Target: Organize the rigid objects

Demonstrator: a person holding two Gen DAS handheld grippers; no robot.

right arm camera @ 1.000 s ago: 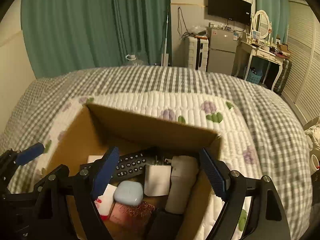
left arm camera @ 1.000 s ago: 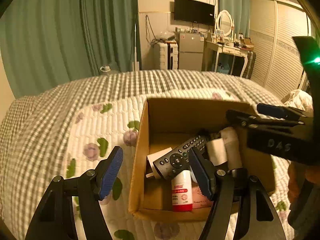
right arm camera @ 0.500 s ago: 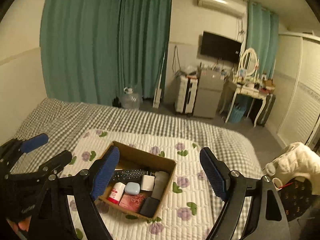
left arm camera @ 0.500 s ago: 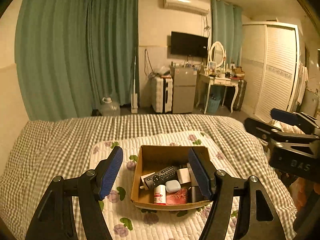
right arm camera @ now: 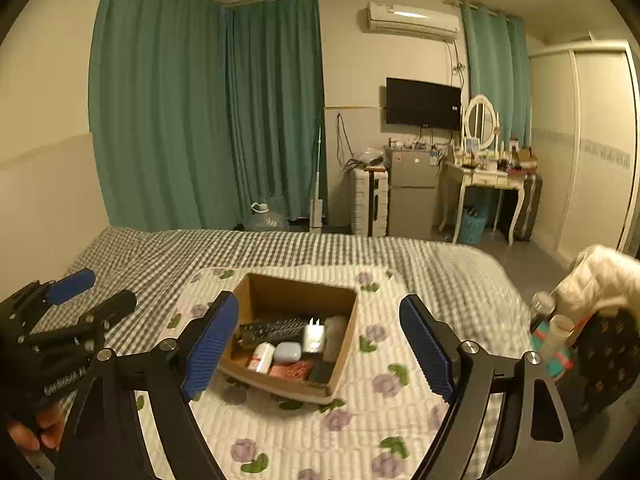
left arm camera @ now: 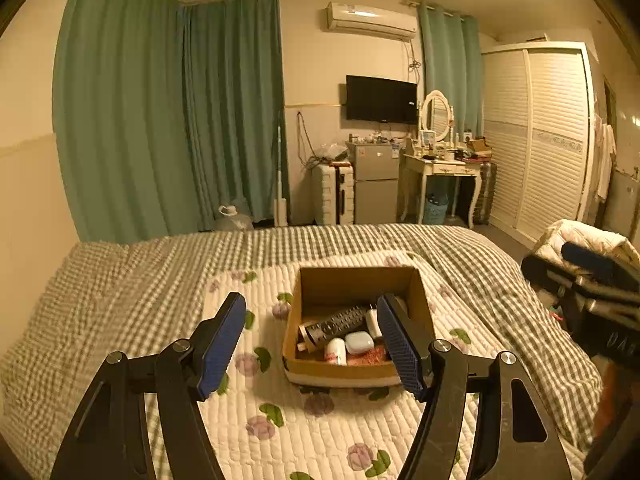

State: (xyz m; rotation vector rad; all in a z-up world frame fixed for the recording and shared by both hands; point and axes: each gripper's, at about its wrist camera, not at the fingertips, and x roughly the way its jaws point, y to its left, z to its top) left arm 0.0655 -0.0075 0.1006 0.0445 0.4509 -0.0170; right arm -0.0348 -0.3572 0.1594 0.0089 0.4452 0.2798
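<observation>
Both grippers (left arm camera: 312,338) (right arm camera: 320,344) back, above filled box (left arm camera: 356,280)

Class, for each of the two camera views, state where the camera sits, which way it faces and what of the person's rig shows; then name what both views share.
Left wrist: on the left gripper, raised above the bed, facing the cardboard box and far wall; right gripper at right edge.
Right wrist: on the right gripper, facing likewise; left gripper and a hand at left edge.
Shared: box, remote control, television.
</observation>
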